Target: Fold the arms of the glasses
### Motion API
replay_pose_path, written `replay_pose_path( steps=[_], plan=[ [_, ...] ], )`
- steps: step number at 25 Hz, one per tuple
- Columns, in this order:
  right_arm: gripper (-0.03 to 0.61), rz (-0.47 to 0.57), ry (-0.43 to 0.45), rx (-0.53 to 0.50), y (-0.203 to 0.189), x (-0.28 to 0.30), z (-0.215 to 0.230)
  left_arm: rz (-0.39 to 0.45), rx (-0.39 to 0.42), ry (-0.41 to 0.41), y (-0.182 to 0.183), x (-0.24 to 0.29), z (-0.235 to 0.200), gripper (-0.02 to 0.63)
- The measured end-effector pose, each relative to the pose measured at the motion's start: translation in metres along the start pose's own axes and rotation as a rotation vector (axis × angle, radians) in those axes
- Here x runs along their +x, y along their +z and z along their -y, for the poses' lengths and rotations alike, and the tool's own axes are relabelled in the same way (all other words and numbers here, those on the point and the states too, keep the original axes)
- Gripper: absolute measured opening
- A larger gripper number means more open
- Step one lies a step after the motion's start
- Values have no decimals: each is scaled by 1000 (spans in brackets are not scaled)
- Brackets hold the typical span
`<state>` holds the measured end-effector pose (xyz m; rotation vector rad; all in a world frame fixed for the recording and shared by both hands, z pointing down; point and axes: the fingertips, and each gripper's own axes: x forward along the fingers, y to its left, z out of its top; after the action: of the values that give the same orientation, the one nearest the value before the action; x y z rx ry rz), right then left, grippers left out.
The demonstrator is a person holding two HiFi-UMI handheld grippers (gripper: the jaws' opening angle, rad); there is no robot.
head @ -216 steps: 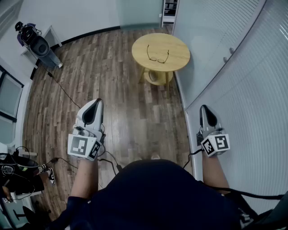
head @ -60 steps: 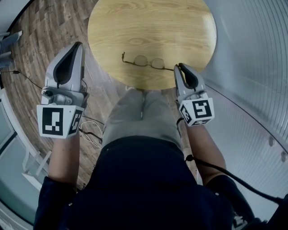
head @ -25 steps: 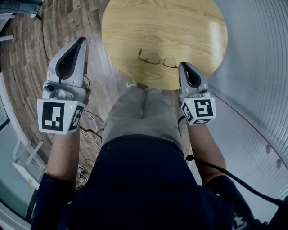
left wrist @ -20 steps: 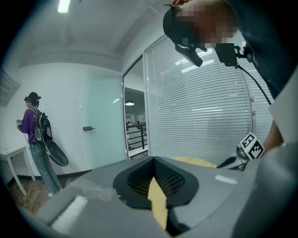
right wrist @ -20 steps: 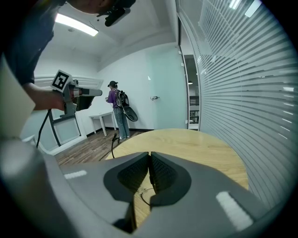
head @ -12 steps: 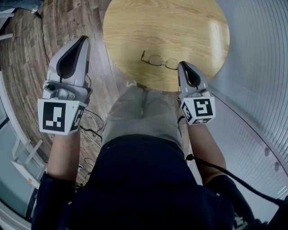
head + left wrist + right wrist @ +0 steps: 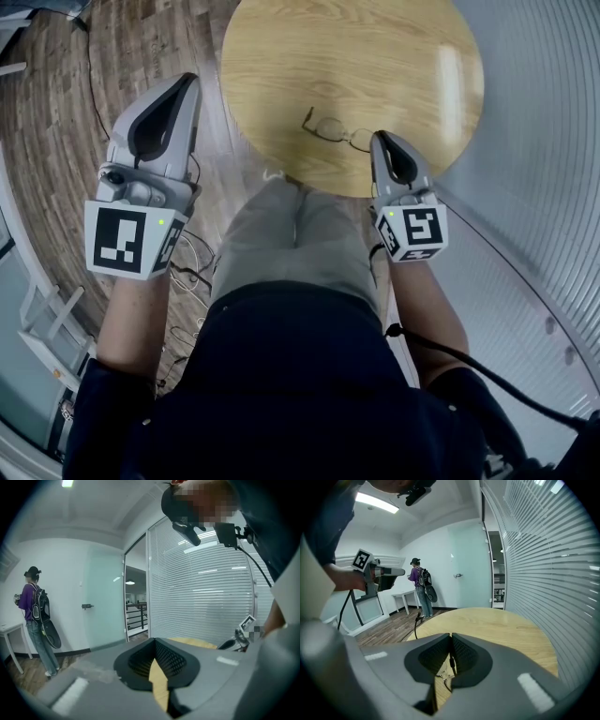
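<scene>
Two tools are doing very different jobs. The right gripper [image 7: 379,141] is reaching over the near edge of the round table [image 7: 394,47], and its jaws are pressing together on the thin dark tip of one arm of the glasses [image 7: 334,129], with nothing else caught between them. That hold is probably meant for swinging the arm in toward the lenses. The glasses are lying on the table top close to its front edge, just beyond the right gripper. Their other arm looks to be sticking out unfolded, so the folding seems to be only beginning. The left gripper [image 7: 186,84] is hanging well off to the left, over the wooden floor [image 7: 84,94] and not over the table. Its jaws are pressing together on nothing, so it looks to be waiting, perhaps to steady the frame or take the second arm. In the head view the right gripper's body is covering the pinched tip. In the right gripper view only a sliver of lens and wire is showing under the jaws, so the hinges and the angle of each arm are hard to make out. Whether the frame is resting flat or being lifted slightly cannot be told. The left gripper view is showing no glasses at all, only a strip of table through the gap.
</scene>
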<state>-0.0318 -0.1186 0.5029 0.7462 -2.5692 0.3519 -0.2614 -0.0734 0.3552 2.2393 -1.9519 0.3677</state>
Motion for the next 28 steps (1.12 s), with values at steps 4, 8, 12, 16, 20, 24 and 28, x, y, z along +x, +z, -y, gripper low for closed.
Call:
replay_pose_path(
  steps=[4, 8, 12, 16, 20, 24, 28],
  plan=[
    [23, -7, 12, -5, 0, 8, -4, -5, -6, -2, -3, 1, -5, 3],
    [22, -22, 20, -8, 1, 15, -8, -9, -14, 6, -7, -1, -12, 3],
    [23, -36, 31, -15, 1, 23, -11, -11, -20, 14, -9, -1, -20, 3],
    [23, -47, 41, -24, 0, 31, -14, -14, -25, 23, -13, -2, -28, 3],
    [23, -65, 50, -28, 0, 38, -20, -24, -36, 33, -18, -6, -36, 3],
    [23, -89, 51, -36, -1, 47, -23, -32, -46, 51, -23, -11, -43, 3],
    [23, -108, 53, -57, -3, 54, -27, -42, -44, 71, -30, -18, -48, 3]
  ],
)
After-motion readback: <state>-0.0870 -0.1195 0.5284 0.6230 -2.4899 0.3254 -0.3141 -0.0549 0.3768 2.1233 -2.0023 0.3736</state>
